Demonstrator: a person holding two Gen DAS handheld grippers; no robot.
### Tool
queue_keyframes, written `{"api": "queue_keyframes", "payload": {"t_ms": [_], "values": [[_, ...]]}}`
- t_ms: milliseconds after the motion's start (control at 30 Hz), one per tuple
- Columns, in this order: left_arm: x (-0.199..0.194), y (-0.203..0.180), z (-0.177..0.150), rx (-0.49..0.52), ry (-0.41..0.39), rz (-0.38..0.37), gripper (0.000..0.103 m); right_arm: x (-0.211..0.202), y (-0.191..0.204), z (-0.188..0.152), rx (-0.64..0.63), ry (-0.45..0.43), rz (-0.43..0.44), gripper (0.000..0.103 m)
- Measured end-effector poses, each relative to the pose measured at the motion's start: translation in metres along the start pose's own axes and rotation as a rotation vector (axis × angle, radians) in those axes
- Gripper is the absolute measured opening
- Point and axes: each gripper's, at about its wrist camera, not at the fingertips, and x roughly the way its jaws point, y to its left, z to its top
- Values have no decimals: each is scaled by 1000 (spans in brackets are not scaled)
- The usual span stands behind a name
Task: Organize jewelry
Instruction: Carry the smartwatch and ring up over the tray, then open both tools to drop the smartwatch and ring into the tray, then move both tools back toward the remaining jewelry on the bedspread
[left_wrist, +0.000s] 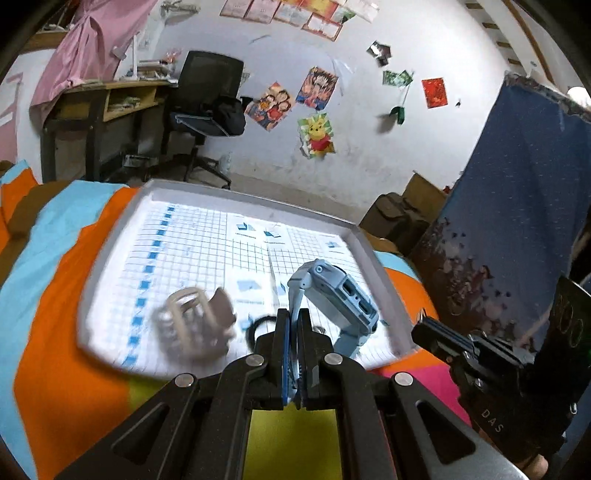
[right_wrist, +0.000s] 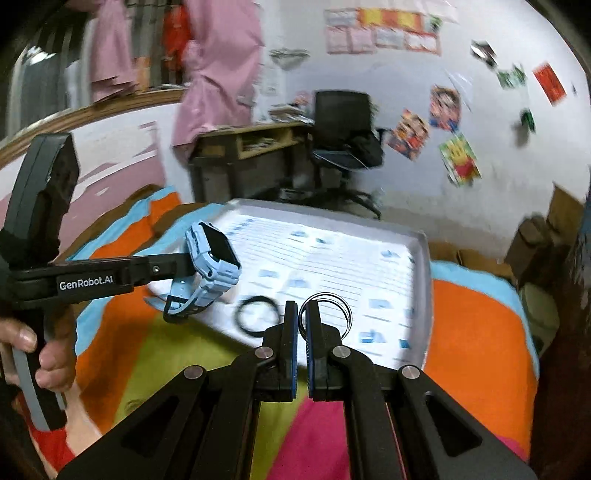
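Note:
My left gripper (left_wrist: 294, 314) is shut on the strap of a light blue watch (left_wrist: 341, 295), held above the white tray (left_wrist: 110, 254). From the right wrist view the same watch (right_wrist: 212, 260) hangs at the left gripper's tips over the tray's near left corner. My right gripper (right_wrist: 302, 308) is shut on thin metal bangles (right_wrist: 332, 314) that stick out to its right. A black hair tie (right_wrist: 256, 314) lies on the tray just left of the right fingers. A beige hair claw (left_wrist: 195, 321) rests on the tray's near left part.
The tray (right_wrist: 423, 266) holds a gridded paper sheet and sits on a bright orange, blue, yellow and pink cover (left_wrist: 55, 332). A blue patterned panel (left_wrist: 517, 221) stands at the right. A desk and office chair (left_wrist: 207, 107) stand by the far wall. A hand (right_wrist: 48, 354) grips the left handle.

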Motion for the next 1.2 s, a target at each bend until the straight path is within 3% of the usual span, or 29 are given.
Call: {"api": "queue_keyframes", "payload": {"t_ms": [300, 567, 633, 667, 733, 800, 867, 900, 1100, 1200], "values": [[59, -2, -10, 7, 97, 54, 6, 71, -33, -25, 107, 115, 13, 4], [48, -3, -10, 18, 72, 67, 15, 79, -37, -36, 135, 169, 30, 11], [39, -7, -9, 38, 57, 75, 24, 71, -39, -35, 146, 157, 30, 28], [33, -10, -9, 45, 45, 77, 31, 65, -40, -35, 151, 146, 30, 32], [18, -12, -8, 49, 11, 68, 43, 54, -44, -32, 158, 127, 28, 34], [-2, -16, -8, 43, -40, 73, 65, 40, -46, -29, 165, 105, 26, 34], [-21, -21, -8, 40, -91, 73, 72, 23, -47, -26, 171, 75, 15, 37], [-32, -24, -8, 46, -113, 80, 79, 9, -46, -25, 177, 42, 7, 44], [-107, -41, -20, 72, -259, 123, 103, -70, -33, -22, 175, -136, -33, 71], [-145, -46, -31, 74, -325, 144, 103, -111, -20, -26, 166, -211, -44, 86]]}}
